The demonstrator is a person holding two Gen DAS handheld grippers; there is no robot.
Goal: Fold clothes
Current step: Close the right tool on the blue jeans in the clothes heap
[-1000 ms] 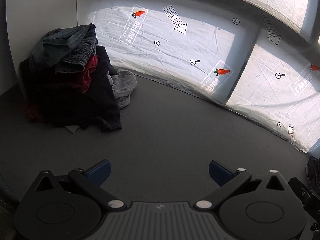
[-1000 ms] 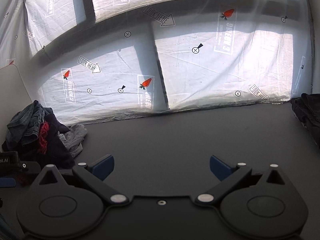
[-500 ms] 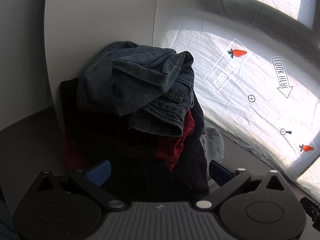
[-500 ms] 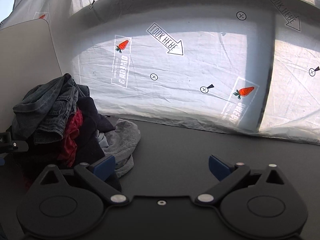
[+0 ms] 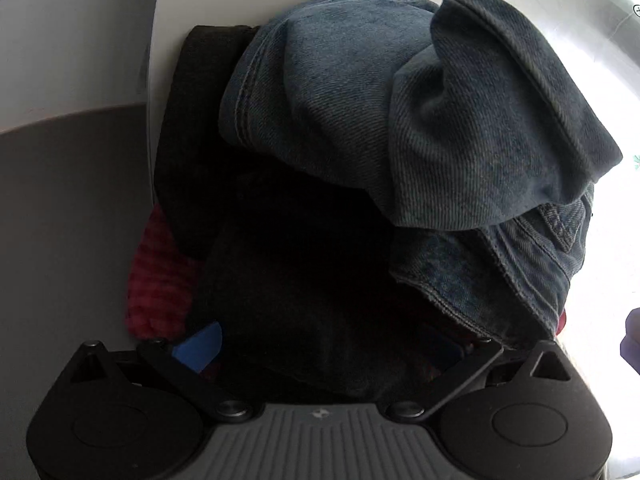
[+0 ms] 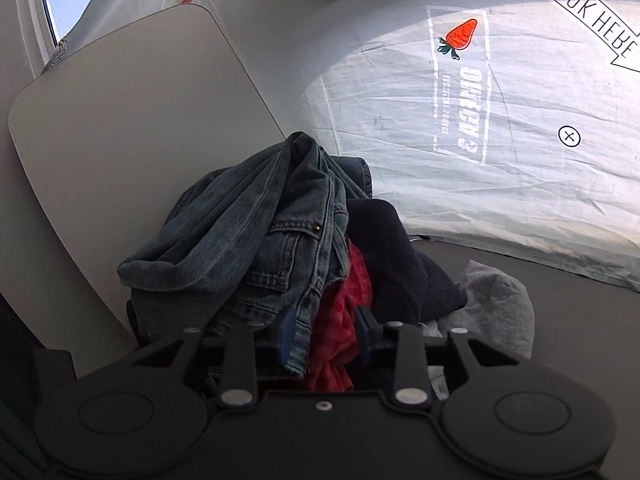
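The clothes pile (image 6: pixel 280 248) sits on the desk (image 6: pixel 580 320) against a white board (image 6: pixel 120 140), right in front of both claws. Jeans (image 5: pixel 420 120) lie on top, bunched and creased. Under them are a black garment (image 5: pixel 280 280), a red checked cloth (image 6: pixel 344 320) and a dark navy piece (image 6: pixel 400 264), with a grey cloth (image 6: pixel 496 300) at the pile's right edge.

The right claw (image 6: pixel 326 334) has its 2 blue pads drawn close together around the jeans' hem and the red cloth, which fill the narrow gap; whether it pinches them tight I cannot tell.

The left claw (image 5: pixel 320 352) is spread wide, pressed up against the black garment, its left pad (image 5: pixel 200 346) beside red fabric (image 5: pixel 160 280); the right pad is lost in shadow.

Behind the pile hangs a white sheet (image 6: pixel 500 160) printed with a carrot (image 6: pixel 460 38).
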